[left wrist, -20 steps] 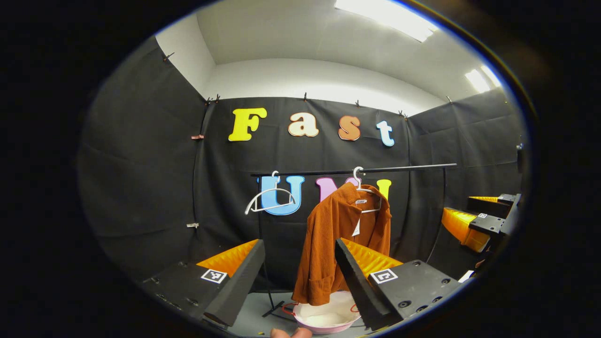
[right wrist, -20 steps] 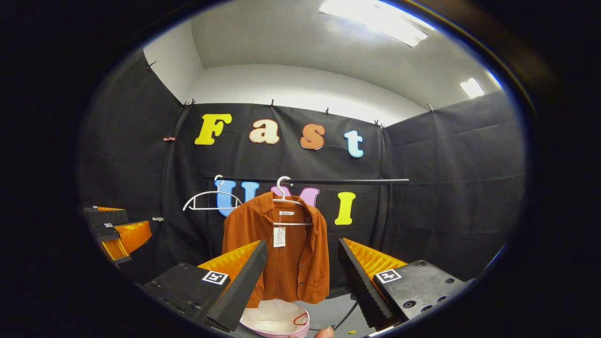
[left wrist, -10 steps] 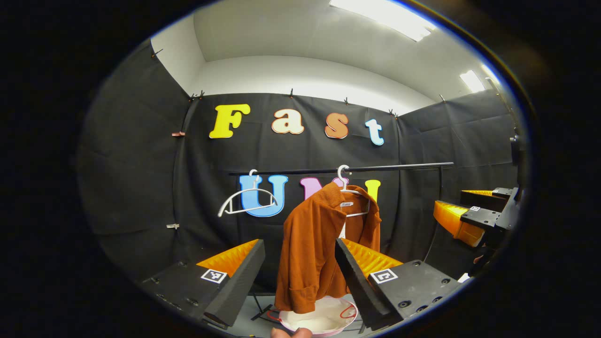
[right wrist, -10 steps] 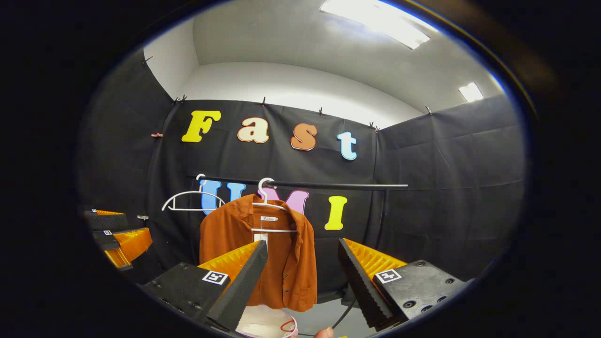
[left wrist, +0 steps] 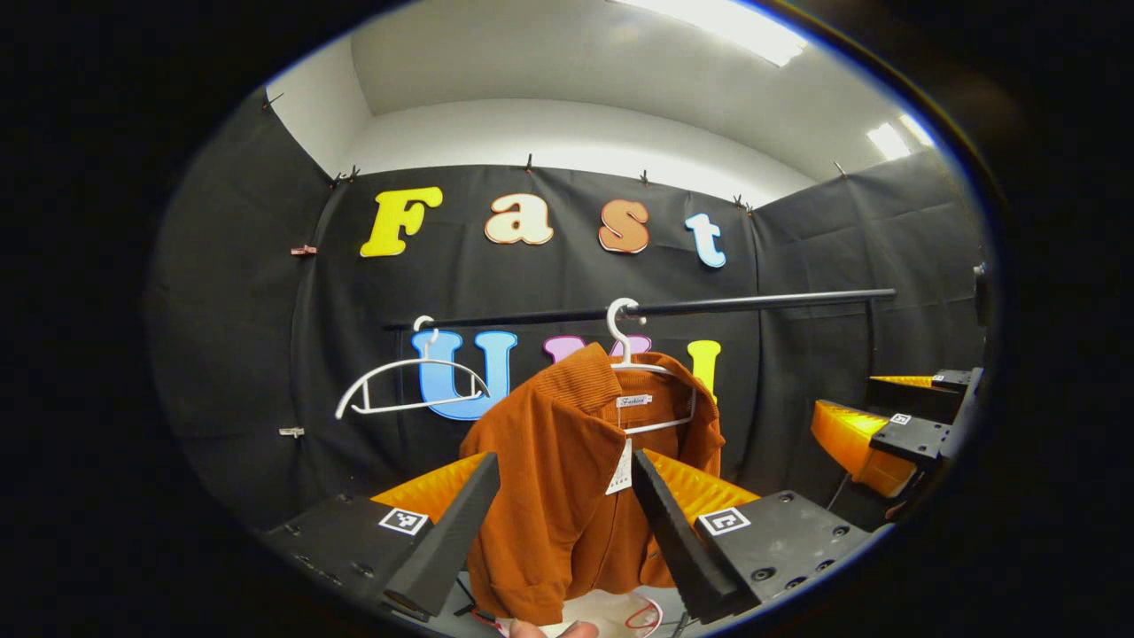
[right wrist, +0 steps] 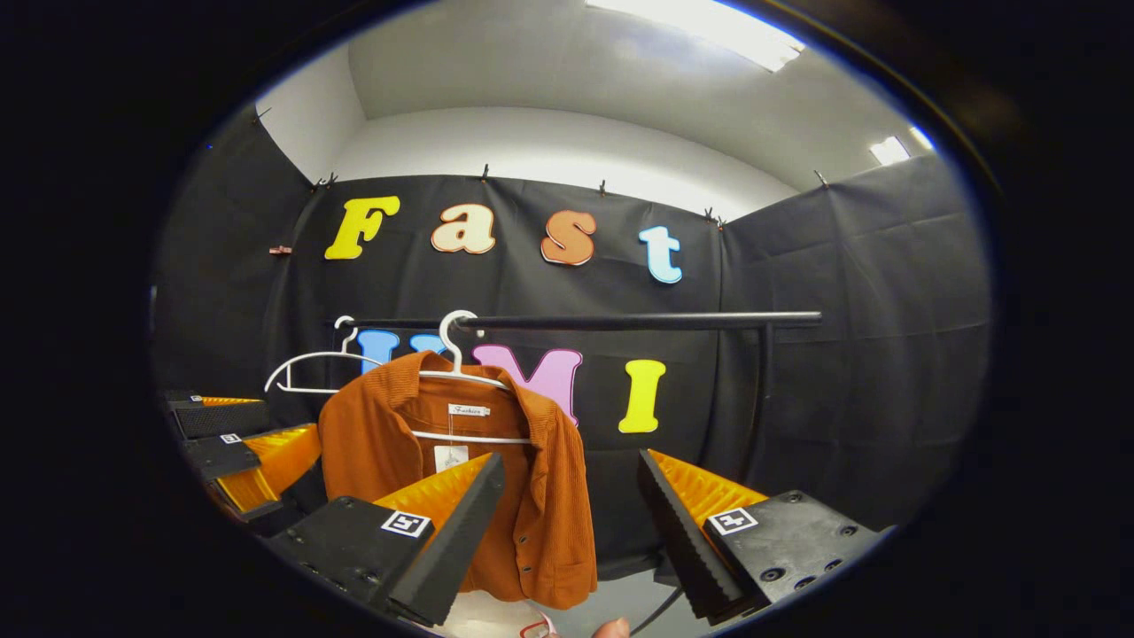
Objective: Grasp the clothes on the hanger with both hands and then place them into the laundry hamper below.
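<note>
A rust-orange corduroy shirt (left wrist: 558, 478) (right wrist: 554, 505) hangs on a white hanger (left wrist: 623, 341) (right wrist: 454, 341) from a black rail (left wrist: 753, 303) (right wrist: 620, 321). My left gripper (left wrist: 563, 532) is open, and the shirt's left shoulder and front show between its fingers, still a short way ahead. My right gripper (right wrist: 567, 532) is open too, with the shirt's right edge just behind its left finger. The pink-rimmed white hamper (left wrist: 633, 613) (right wrist: 492, 622) peeks out below the shirt. Each gripper appears in the other's view: the right gripper (left wrist: 886, 430) and the left gripper (right wrist: 244, 447).
An empty white hanger (left wrist: 403, 390) (right wrist: 306, 368) hangs on the rail to the shirt's left. The rail's upright post (right wrist: 762, 390) stands at the right. A black cable (right wrist: 651, 611) runs over the grey floor. A fingertip (left wrist: 545, 629) shows at the bottom edge.
Both grippers have moved closer to the shirt, which now looks larger and sits between the left gripper's fingers. The hamper has slid to the bottom edge of both views.
</note>
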{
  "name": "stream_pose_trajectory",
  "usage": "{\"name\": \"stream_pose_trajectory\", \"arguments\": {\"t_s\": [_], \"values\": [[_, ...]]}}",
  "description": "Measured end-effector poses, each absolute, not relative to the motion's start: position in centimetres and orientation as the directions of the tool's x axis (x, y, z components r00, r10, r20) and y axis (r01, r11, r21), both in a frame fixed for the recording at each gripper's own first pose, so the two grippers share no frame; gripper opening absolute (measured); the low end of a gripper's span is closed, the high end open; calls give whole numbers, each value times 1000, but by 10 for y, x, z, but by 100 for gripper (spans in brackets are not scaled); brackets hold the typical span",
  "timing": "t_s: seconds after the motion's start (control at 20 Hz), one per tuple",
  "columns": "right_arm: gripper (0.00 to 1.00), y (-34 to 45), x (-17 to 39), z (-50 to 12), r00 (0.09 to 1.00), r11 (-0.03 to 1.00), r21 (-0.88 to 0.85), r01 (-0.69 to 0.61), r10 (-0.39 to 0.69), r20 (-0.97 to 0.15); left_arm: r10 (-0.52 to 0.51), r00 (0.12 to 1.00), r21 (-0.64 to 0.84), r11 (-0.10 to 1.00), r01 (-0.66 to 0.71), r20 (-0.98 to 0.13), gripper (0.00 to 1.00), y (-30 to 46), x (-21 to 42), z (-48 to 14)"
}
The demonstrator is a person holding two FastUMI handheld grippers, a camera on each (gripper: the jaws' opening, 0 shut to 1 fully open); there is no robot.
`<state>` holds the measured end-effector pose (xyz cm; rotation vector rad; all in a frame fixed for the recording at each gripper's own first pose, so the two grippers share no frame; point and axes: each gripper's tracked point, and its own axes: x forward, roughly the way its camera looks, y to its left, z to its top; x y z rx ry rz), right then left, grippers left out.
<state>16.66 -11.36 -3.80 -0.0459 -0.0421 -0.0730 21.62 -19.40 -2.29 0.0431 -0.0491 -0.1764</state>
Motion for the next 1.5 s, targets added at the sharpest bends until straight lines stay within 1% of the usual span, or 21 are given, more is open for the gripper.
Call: {"name": "stream_pose_trajectory", "arguments": {"t_s": [0.25, 0.45, 0.5, 0.55, 0.6, 0.65, 0.7, 0.85, 0.95, 1.0, 1.05, 1.1, 1.15, 1.2, 1.25, 1.3, 1.35, 1.4, 1.45, 1.5], "values": [[97, -132, 215, -61, 999, 999, -31, 16, -15, 34, -119, 991, 89, 989, 114, 57, 95, -236, 285, -39], [97, -141, 244, -84, 1000, 1000, -9, -28, 28, 9, -8, 998, 126, 992, 0, 66, 95, -234, 335, -51], [98, -142, 251, -90, 999, 999, -4, -42, 42, 5, 20, 998, 131, 991, -27, 58, 92, -231, 346, -57], [98, -139, 258, -94, 998, 998, -1, -57, 57, 3, 45, 998, 132, 990, -52, 54, 95, -226, 354, -60], [97, -135, 267, -94, 997, 997, 2, -72, 72, 6, 64, 997, 130, 989, -70, 48, 94, -221, 359, -61], [97, -129, 274, -94, 996, 996, 2, -86, 86, 13, 72, 997, 124, 989, -76, 42, 84, -218, 363, -62], [97, -123, 280, -95, 995, 995, 1, -100, 100, 24, 63, 997, 119, 991, -67, 38, 77, -217, 364, -63], [98, -102, 298, -109, 989, 990, 20, -142, 142, 29, 25, 1000, 121, 992, -26, 14, 43, -215, 363, -65], [97, -93, 316, -122, 990, 990, 38, -139, 139, 21, 15, 1000, 132, 991, -15, -1, 20, -207, 359, -68], [97, -90, 327, -129, 991, 990, 39, -135, 135, 13, 18, 1000, 135, 991, -17, -10, 11, -202, 358, -70], [94, -86, 336, -137, 991, 990, 42, -133, 133, 2, 17, 1000, 130, 991, -15, -14, 11, -198, 357, -71], [94, -83, 345, -143, 991, 990, 43, -134, 134, -1, 15, 1000, 121, 993, -14, -13, 11, -196, 355, -71], [95, -84, 349, -147, 993, 992, 33, -122, 122, 0, 14, 1000, 117, 993, -12, -15, 13, -194, 355, -70], [82, -81, 357, -149, 992, 991, 31, -128, 128, -1, 10, 1000, 118, 993, -7, -21, 12, -193, 354, -72], [71, -78, 361, -150, 990, 989, 38, -143, 143, -9, 1, 1000, 119, 993, 3, -27, 9, -194, 355, -73], [65, -75, 364, -155, 987, 986, 56, -158, 159, -22, -7, 999, 121, 993, 10, -31, 10, -194, 356, -74], [51, -70, 367, -157, 982, 980, 82, -182, 185, -41, -10, 999, 123, 992, 14, -33, 7, -194, 357, -73], [42, -67, 369, -164, 976, 973, 115, -198, 206, -67, -15, 999, 126, 992, 19, -34, 6, -193, 358, -74], [22, -70, 369, -172, 972, 969, 153, -192, 209, -104, -14, 999, 131, 991, 18, -35, 5, -193, 359, -72], [14, -66, 368, -175, 960, 955, 199, -221, 249, -126, -14, 999, 136, 991, 19, -34, 5, -192, 361, -73]]}}
